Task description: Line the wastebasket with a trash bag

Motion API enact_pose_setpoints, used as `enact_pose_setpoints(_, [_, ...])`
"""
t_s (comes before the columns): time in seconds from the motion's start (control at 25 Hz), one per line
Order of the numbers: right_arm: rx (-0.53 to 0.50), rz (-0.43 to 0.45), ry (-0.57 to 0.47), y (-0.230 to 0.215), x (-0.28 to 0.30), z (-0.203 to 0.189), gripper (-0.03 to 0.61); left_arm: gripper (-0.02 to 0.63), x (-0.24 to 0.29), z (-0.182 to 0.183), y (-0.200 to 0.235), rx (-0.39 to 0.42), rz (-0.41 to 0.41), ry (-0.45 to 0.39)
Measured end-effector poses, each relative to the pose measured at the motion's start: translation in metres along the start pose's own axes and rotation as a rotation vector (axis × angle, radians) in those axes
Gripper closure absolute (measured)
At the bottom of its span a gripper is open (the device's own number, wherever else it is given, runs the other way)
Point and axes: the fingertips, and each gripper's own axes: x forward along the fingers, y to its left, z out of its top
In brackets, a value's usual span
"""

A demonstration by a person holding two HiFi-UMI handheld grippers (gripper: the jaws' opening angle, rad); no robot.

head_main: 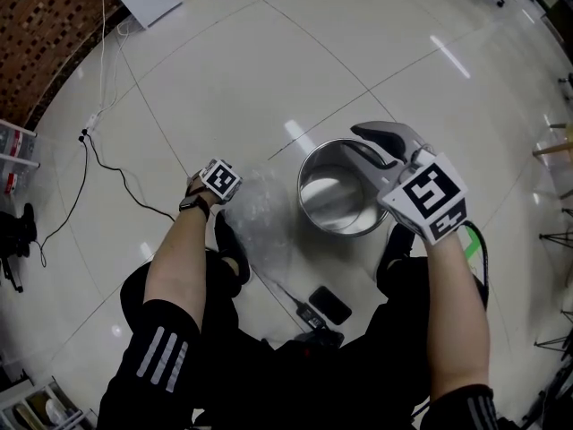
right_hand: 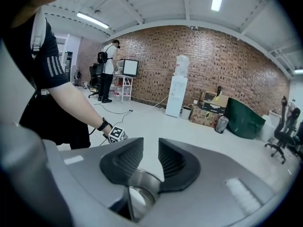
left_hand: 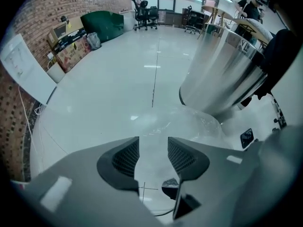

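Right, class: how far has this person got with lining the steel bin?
Done: nothing yet; the round steel wastebasket is bare inside. In hand: the left tool, jaws apart, hovers over the crumpled clear plastic trash bag lying beside it; the right tool, jaws apart, sits at the basket's rim. Left: grip the bag, open it, push it in, fold it over the rim.

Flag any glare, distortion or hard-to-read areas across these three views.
Head view: light streaks glare on the glossy floor. Left gripper view: fisheye tilts the wastebasket; the clear trash bag nearly blends into the floor. Right gripper view: brick wall bows, corners black.
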Motion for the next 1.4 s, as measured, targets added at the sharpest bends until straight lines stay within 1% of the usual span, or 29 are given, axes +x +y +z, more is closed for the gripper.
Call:
enact_pose_setpoints(0.08, [0.002,-0.005,-0.005,0.0,-0.001,0.001,0.468,0.505,-0.002,0.0,-0.003,0.001,-0.001,-0.005])
enact_pose_setpoints(0.12, [0.003,-0.007,-0.007,-0.001,-0.001,0.0,0.468,0.572,-0.004,0.002,-0.003,0.008,0.006,-0.012])
enact_pose_setpoints(0.16, [0.005,-0.01,-0.007,-0.002,-0.002,0.0,0.468,0.62,-0.006,0.004,-0.002,0.02,0.018,-0.021])
enact_pose_setpoints(0.32, [0.021,-0.03,-0.015,-0.01,-0.011,-0.002,0.468,0.621,-0.021,0.019,-0.002,0.075,0.051,-0.051])
enact_pose_setpoints(0.52, [0.045,-0.06,-0.036,-0.021,-0.023,-0.002,0.468,0.621,-0.055,0.051,0.002,0.131,0.087,-0.134])
enact_pose_setpoints(0.72, [0.06,-0.082,-0.055,-0.025,-0.033,-0.001,0.468,0.621,-0.11,0.1,0.0,0.19,0.107,-0.262])
enact_pose_setpoints(0.84, [0.068,-0.092,-0.065,-0.03,-0.04,-0.001,0.468,0.621,-0.145,0.132,-0.003,0.248,0.143,-0.33])
enact_pose_setpoints(0.96, [0.073,-0.103,-0.08,-0.034,-0.047,-0.001,0.468,0.621,-0.184,0.164,-0.009,0.322,0.19,-0.395])
enact_pose_setpoints(1.08, [0.08,-0.113,-0.094,-0.038,-0.053,0.002,0.468,0.621,-0.218,0.194,-0.025,0.39,0.216,-0.466])
enact_pose_setpoints(1.2, [0.091,-0.126,-0.109,-0.042,-0.06,0.003,0.468,0.621,-0.248,0.22,-0.05,0.466,0.229,-0.531])
enact_pose_setpoints(1.4, [0.114,-0.155,-0.131,-0.053,-0.073,0.002,0.468,0.621,-0.279,0.257,-0.112,0.6,0.203,-0.621])
